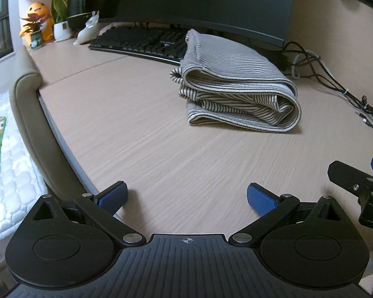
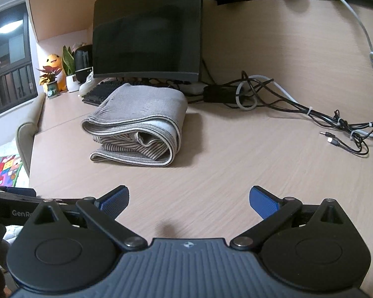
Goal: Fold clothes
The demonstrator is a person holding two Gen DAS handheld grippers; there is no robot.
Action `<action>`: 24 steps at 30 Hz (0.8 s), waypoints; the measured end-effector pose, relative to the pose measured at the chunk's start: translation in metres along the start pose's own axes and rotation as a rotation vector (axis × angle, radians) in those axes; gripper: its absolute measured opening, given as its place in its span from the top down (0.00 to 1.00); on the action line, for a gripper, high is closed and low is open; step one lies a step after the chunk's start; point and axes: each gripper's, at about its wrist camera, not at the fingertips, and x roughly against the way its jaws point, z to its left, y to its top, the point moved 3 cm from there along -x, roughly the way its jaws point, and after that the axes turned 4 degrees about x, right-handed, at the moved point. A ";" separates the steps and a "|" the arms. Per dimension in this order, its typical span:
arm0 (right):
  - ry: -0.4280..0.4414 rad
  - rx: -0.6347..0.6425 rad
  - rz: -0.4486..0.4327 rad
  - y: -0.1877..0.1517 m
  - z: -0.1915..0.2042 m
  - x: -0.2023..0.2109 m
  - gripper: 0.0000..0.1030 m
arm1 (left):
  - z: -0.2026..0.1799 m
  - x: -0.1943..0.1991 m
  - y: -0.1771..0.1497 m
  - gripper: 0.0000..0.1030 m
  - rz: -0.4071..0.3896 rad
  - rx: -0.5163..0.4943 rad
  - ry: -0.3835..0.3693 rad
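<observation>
A striped grey-and-white garment (image 1: 238,84) lies folded in a thick bundle on the wooden desk (image 1: 149,136), in front of the keyboard. It also shows in the right wrist view (image 2: 139,124). My left gripper (image 1: 186,198) is open and empty, low over the desk, well short of the garment. My right gripper (image 2: 189,201) is open and empty too, also short of the garment. Part of the right gripper (image 1: 360,186) shows at the right edge of the left wrist view.
A black keyboard (image 1: 141,42) and a dark monitor (image 1: 199,0) stand behind the garment. Tangled cables (image 2: 310,114) lie at the right. Potted plants (image 1: 59,19), an orange plush toy (image 1: 38,12) and a dark speaker (image 1: 83,5) sit at the far left. A chair back (image 1: 34,124) borders the desk's left edge.
</observation>
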 end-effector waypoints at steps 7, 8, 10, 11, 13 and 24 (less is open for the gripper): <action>0.008 -0.005 0.006 0.000 -0.001 -0.003 0.00 | -0.001 -0.003 0.001 0.00 -0.004 -0.004 0.018; 0.010 -0.006 0.008 0.000 -0.001 -0.003 0.00 | -0.002 -0.003 0.001 0.00 -0.005 -0.007 0.021; 0.014 -0.009 0.010 -0.001 -0.002 -0.004 0.00 | -0.002 -0.004 0.001 0.00 -0.007 -0.008 0.025; 0.015 -0.011 0.011 -0.001 -0.002 -0.004 0.00 | -0.002 -0.004 0.001 0.00 -0.008 -0.007 0.026; 0.019 -0.015 0.013 -0.001 -0.002 -0.004 0.00 | -0.002 -0.004 0.001 0.00 -0.010 -0.005 0.027; 0.023 -0.025 0.021 -0.002 -0.003 -0.006 0.00 | -0.001 -0.003 0.002 0.00 -0.009 0.014 0.020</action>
